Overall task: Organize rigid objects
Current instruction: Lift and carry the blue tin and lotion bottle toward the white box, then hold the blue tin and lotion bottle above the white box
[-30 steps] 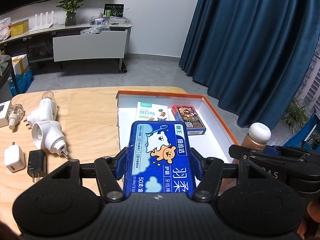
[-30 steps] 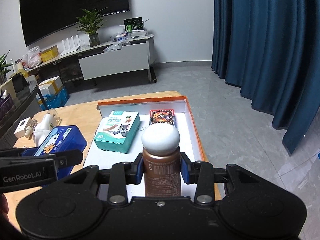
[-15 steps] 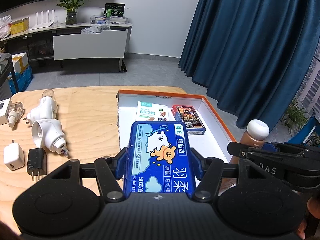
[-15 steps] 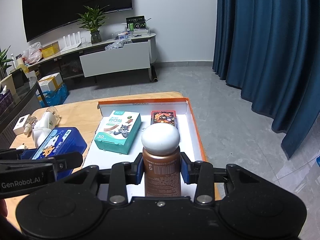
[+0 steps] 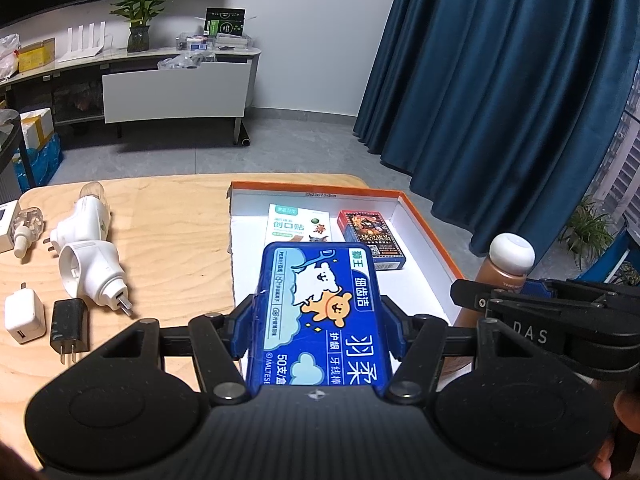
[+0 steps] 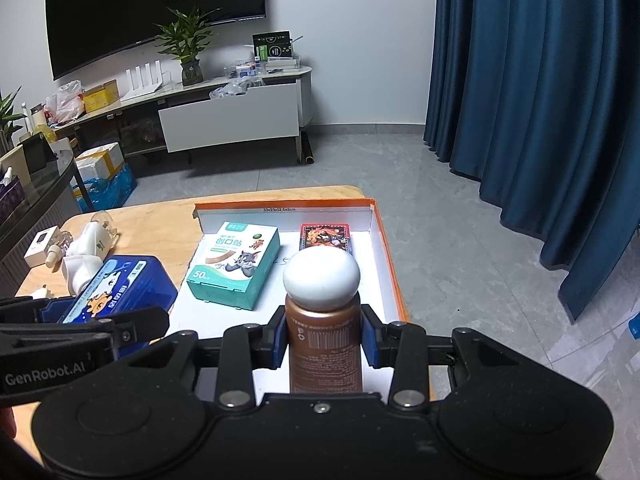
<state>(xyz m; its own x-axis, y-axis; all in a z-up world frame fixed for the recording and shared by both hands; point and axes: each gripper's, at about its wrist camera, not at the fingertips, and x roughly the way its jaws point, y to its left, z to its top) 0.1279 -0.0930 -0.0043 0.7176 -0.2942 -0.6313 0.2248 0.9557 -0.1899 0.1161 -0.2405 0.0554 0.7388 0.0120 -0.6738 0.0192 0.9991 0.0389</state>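
While both tools hover at the near end of the orange-rimmed tray (image 5: 424, 220), the left hand-held gripper (image 5: 318, 322) clamps a blue floss-pick box (image 5: 320, 312); the right hand-held gripper (image 6: 324, 340) clamps a brown bottle (image 6: 324, 344), white-capped. Inside the tray: teal plaster box (image 6: 234, 266), card pack (image 6: 325, 237). Left of the tray, on the table (image 5: 172, 232): plug adapters (image 5: 90, 272).

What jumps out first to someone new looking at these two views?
Each claw is loaded: the left claw clamps a blue cartoon box, and the right claw grips a brown bottle with a white cap, both near the orange-rimmed tray. In the tray lie a teal plaster box and a card deck; white plugs and chargers sit on the wooden table at left.
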